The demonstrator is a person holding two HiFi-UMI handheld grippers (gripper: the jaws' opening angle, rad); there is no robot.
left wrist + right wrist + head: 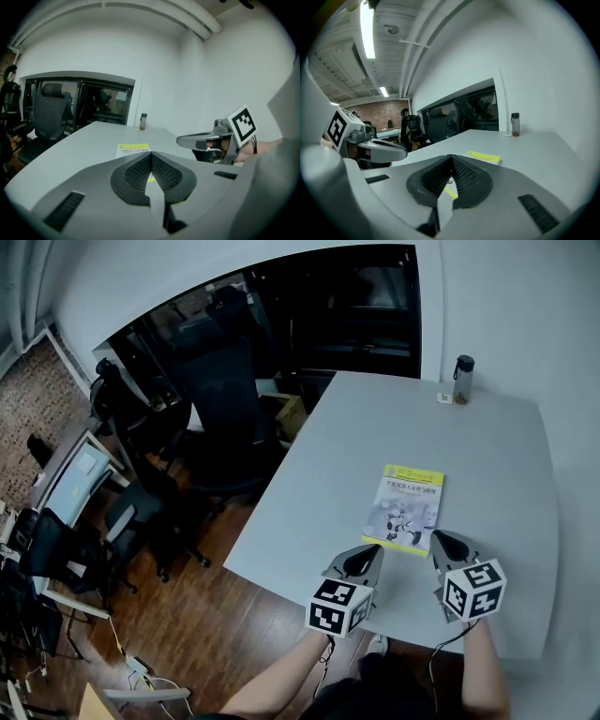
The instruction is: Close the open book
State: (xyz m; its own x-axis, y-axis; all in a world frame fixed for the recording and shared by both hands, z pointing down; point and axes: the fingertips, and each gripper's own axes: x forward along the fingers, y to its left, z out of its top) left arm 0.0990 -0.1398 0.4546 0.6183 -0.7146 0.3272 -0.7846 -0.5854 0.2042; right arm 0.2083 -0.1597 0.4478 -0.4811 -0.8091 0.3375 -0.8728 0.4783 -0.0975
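A book (411,509) with a yellow and white cover lies shut and flat on the grey table (497,446). It also shows as a yellow-topped slab in the left gripper view (133,149) and in the right gripper view (483,157). Both grippers hover above the table's near edge, just short of the book and apart from it. My left gripper (371,550) has its jaws together (151,155) with nothing between them. My right gripper (439,539) is likewise shut and empty (451,157). Each gripper appears in the other's view.
A small dark-capped bottle (463,379) stands at the table's far corner, next to a small tag. Black office chairs (220,390) crowd the floor to the left of the table. The table's near edge runs right under the grippers, with wooden floor (216,624) below.
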